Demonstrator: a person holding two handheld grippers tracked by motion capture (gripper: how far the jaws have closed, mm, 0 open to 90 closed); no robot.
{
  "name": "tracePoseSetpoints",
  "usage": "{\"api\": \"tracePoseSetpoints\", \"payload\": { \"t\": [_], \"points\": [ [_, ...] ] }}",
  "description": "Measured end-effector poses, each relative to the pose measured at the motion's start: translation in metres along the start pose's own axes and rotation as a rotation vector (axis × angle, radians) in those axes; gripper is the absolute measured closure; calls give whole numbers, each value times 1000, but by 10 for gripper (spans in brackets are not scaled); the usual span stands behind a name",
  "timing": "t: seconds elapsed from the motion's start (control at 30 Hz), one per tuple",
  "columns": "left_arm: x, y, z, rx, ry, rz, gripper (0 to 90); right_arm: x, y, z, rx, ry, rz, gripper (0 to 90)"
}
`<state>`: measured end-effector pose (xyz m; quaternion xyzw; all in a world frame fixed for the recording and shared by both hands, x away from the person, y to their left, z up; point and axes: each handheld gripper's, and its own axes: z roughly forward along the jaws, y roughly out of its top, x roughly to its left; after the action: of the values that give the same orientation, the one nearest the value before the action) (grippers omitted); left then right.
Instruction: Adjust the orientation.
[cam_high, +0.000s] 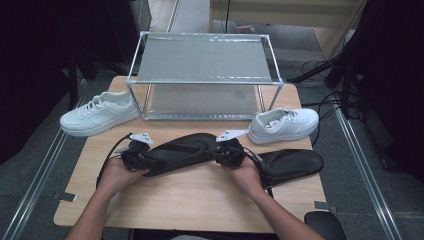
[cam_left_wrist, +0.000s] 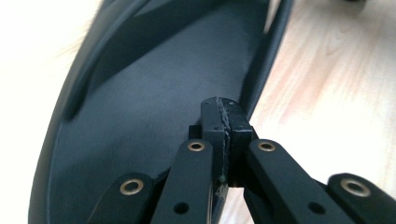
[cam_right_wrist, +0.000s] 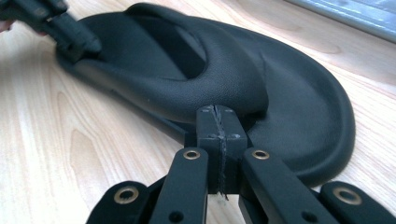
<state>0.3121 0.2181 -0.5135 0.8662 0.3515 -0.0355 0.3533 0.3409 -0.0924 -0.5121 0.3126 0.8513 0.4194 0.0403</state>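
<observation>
The black slipper (cam_high: 180, 149) lies between both grippers. The left gripper (cam_high: 137, 157) pinches its heel, jaws closed. The right gripper (cam_high: 227, 152) clamps its toe strap

On my table (cam_high: 200, 200): a slipper (cam_high: 185, 147) ahead, its twin (cam_high: 292, 165) right, sneakers (cam_high: 100, 114) flanking the rack (cam_high: 205, 75) behind.

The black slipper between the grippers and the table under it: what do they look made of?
The black slipper looks like moulded foam or rubber, matte: its strap shows a fine pebbled grain with soft highlights and no stitching; which of the two is unclear. The table looks like light wood or wood-look laminate: pale streaked grain, smooth low sheen.
</observation>
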Motion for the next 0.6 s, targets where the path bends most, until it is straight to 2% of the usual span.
{"api": "tracePoseSetpoints", "payload": {
  "t": [0.17,0.43,0.53,0.6],
  "points": [
    [-13,5,8,17,-24,34,900,-7,1,-2,-4,-15,6,900],
    [-36,12,24,49,-86,71,900,-12,1,-4,-5,-36,22,900],
    [-36,14,21,28,-80,50,900,-13,1,-4,-8,-31,28,900],
    [-34,15,15,10,-55,48,900,-13,2,-6,-13,-29,31,900]
  ]
}}
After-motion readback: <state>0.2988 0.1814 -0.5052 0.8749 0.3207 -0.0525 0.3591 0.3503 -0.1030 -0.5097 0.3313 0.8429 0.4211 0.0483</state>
